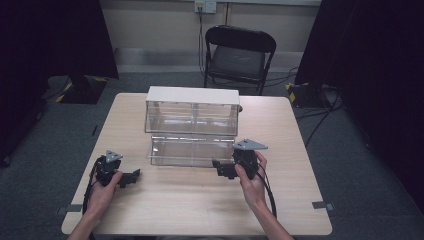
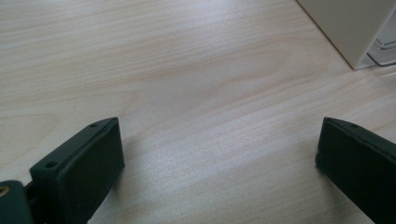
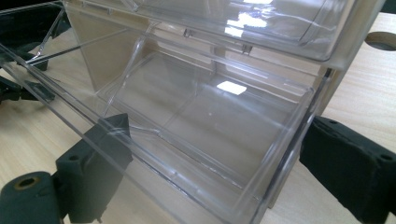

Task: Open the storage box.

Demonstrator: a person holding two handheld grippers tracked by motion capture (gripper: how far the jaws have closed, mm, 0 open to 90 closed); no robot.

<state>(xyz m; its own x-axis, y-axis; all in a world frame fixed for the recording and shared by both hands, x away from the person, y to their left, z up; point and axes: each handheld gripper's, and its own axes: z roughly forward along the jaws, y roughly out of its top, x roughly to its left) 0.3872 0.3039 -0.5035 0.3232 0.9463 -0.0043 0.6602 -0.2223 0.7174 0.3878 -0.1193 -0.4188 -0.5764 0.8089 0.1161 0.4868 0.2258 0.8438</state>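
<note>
Drawer unit [image 1: 192, 112], clear plastic with a white top and pale side wall, two tiers; stands at the middle of the table [image 1: 165, 210], towards its far edge. Lower drawer [image 1: 192, 151] pulled out towards the person; upper one closed.

Left gripper [image 1: 131, 176]: rests low over bare tabletop, well left of the unit, in the person's left hand [image 1: 102, 192]. Jaws stand wide apart with nothing between them. In the left gripper view both jaws are cut off by the lower frame edge, and a corner of the unit [image 2: 355, 28] is cropped at upper right.

Lower drawer, in the right gripper view [image 3: 201, 121]: transparent and empty as far as can be seen; reflections and overlapping clear walls make the inner dividers hard to make out. Top edge of the unit is cut off.

Right gripper [image 1: 220, 167]: at the drawer's right front corner, in the right hand [image 1: 252, 182]. Jaws part-way open, straddling the corner, one seen through the clear front wall, the other outside the drawer's side. Whether the pads press on the plastic cannot be told.

Folding chair [image 1: 239, 55]: black, beyond the table; legs partly hidden.
</note>
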